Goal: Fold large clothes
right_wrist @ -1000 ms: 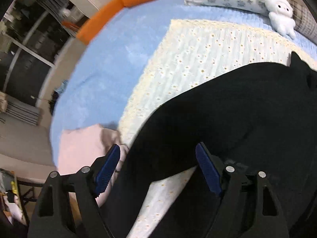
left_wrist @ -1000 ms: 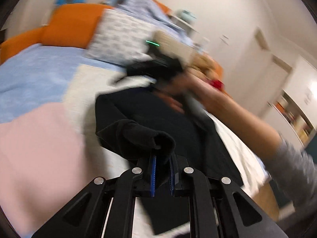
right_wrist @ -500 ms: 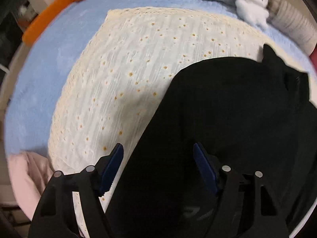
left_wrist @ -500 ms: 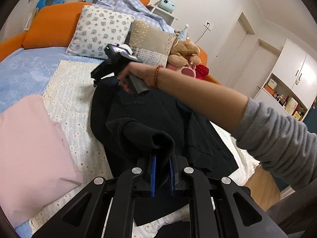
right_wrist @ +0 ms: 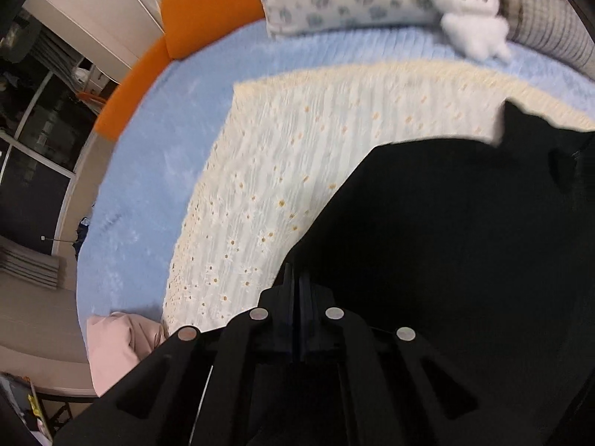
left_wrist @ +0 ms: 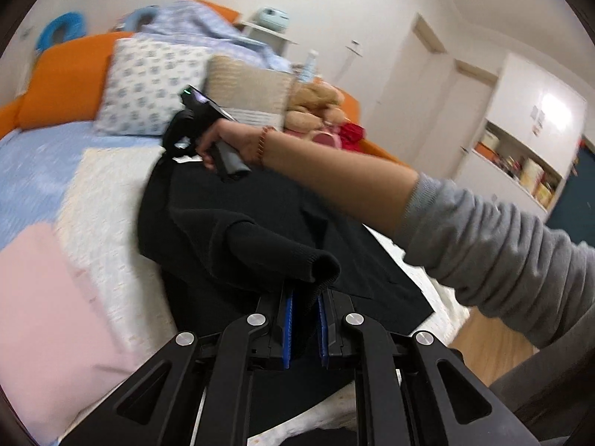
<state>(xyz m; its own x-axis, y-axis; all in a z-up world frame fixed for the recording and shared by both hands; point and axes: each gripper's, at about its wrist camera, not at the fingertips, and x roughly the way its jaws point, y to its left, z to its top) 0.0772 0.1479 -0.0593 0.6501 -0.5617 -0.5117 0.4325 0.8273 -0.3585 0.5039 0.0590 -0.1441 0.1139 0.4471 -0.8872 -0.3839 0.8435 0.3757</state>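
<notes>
A large black garment (left_wrist: 238, 208) lies on a cream flowered cloth (left_wrist: 108, 200) on the bed; it also shows in the right wrist view (right_wrist: 446, 230). My left gripper (left_wrist: 305, 319) is shut on the garment's ribbed black cuff (left_wrist: 319, 267) and holds the sleeve raised at the near edge. My right gripper (right_wrist: 296, 286) has its jaws closed at the garment's left edge, over the cream cloth (right_wrist: 297, 148); the dark fabric hides what it pinches. In the left wrist view the right gripper (left_wrist: 193, 126) is at the garment's far end, held by a bare forearm.
A pink folded cloth (left_wrist: 41, 304) lies on the blue bed cover (right_wrist: 148, 156) to the left. Pillows (left_wrist: 152, 85), a brown teddy bear (left_wrist: 316, 104) and a white plush toy (right_wrist: 472, 26) line the orange headboard (left_wrist: 67, 74). Wood floor (left_wrist: 487, 342) lies off the bed's right edge.
My right gripper's jaws have gone from wide open to closed at the garment's left edge. My left gripper has kept its hold on the cuff.
</notes>
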